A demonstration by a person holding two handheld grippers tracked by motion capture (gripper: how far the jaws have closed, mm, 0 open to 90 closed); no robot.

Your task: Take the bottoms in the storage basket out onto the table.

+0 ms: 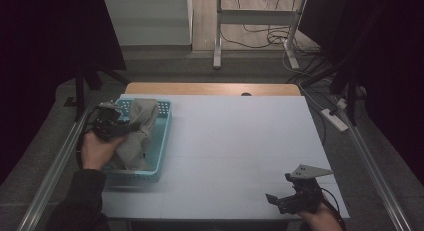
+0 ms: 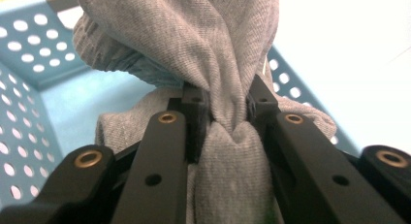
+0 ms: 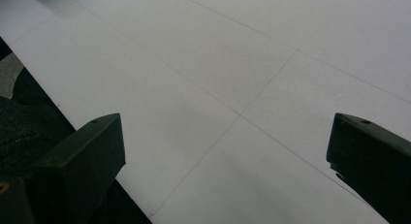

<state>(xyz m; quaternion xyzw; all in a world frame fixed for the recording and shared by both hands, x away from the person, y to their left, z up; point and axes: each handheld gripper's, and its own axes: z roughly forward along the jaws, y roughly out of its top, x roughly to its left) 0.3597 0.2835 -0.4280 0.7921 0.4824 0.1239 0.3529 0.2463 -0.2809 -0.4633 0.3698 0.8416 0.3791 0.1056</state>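
Note:
A grey knitted cloth hangs bunched over a light blue perforated basket at the table's left. My left gripper is shut on the cloth and holds it lifted above the basket. In the left gripper view both black jaws pinch a fold of the cloth, and more of it drapes down into the basket. My right gripper rests near the table's front right corner, jaws spread wide with nothing between them. In the right gripper view the right gripper hovers over the bare white table top.
The white table top has a wooden strip along its far edge. Metal rails run along both sides. A desk frame and cables stand on the floor beyond the table.

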